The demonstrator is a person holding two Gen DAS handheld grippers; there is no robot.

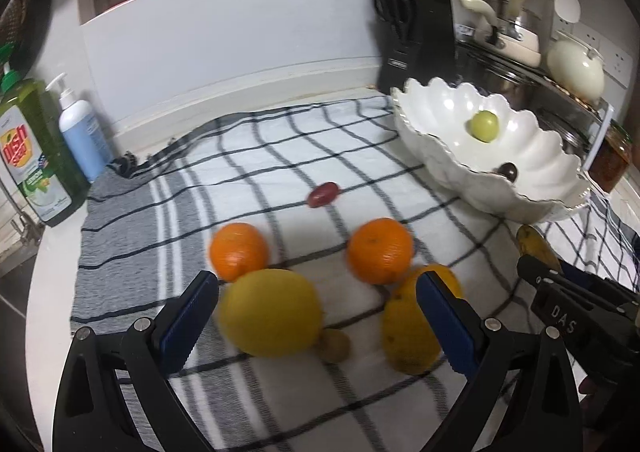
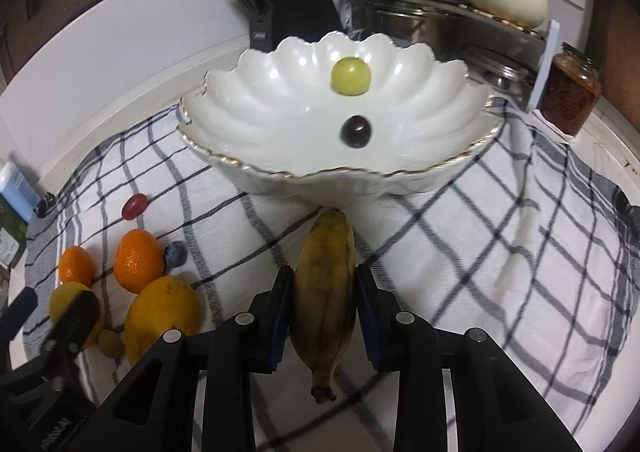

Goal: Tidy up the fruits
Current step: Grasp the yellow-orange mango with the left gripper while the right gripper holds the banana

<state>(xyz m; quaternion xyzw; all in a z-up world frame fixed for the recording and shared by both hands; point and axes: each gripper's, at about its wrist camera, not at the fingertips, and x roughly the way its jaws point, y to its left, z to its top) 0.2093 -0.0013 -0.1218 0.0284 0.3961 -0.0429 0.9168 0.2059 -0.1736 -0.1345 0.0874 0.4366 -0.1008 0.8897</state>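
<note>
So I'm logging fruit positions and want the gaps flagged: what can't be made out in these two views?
- Banana: left wrist view shows only its tip, behind the right claw.
- Small fruit: blurred, partly behind the lemon; kind unclear.
- Mango: left claw's finger covers part.

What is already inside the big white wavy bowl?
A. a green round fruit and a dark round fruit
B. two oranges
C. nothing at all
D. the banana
A: the white bowl holds only a green round fruit and a dark round fruit, while the banana sits between the right gripper's pads, in front of the bowl.
</note>
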